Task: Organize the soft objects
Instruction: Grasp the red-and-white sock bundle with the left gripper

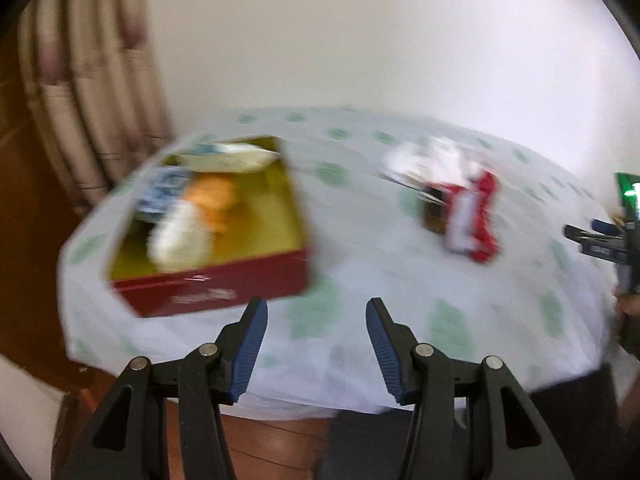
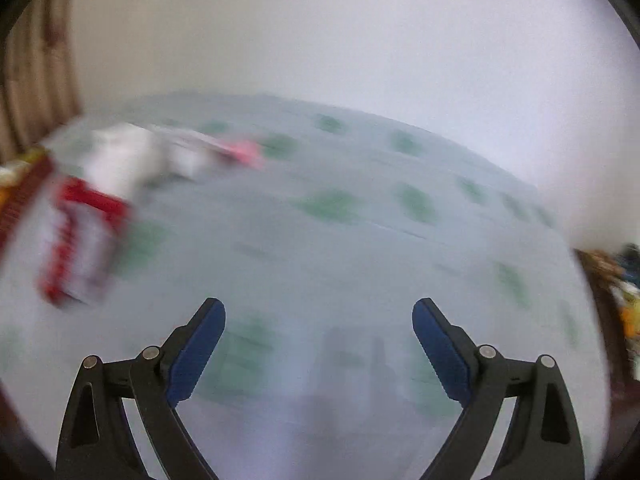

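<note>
One desk (image 1: 360, 272) under green-spotted cloth; one red box (image 1: 216, 284), lettering blurred unreadable, holding three soft items; red-and-white soft item (image 1: 472, 216) loose at centre beside white pile (image 1: 432, 160); left claw (image 1: 316, 308) and right claw (image 2: 319, 308) both apart, empty

A table (image 1: 360, 280) under a green-dotted white cloth is carrying a red tin box (image 1: 208, 280); right of the box, red-and-white soft items (image 1: 472, 216) are lying.

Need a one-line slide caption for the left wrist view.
Open left gripper hovers over the dotted tablecloth, red box of soft items left, red-and-white item right.
</note>
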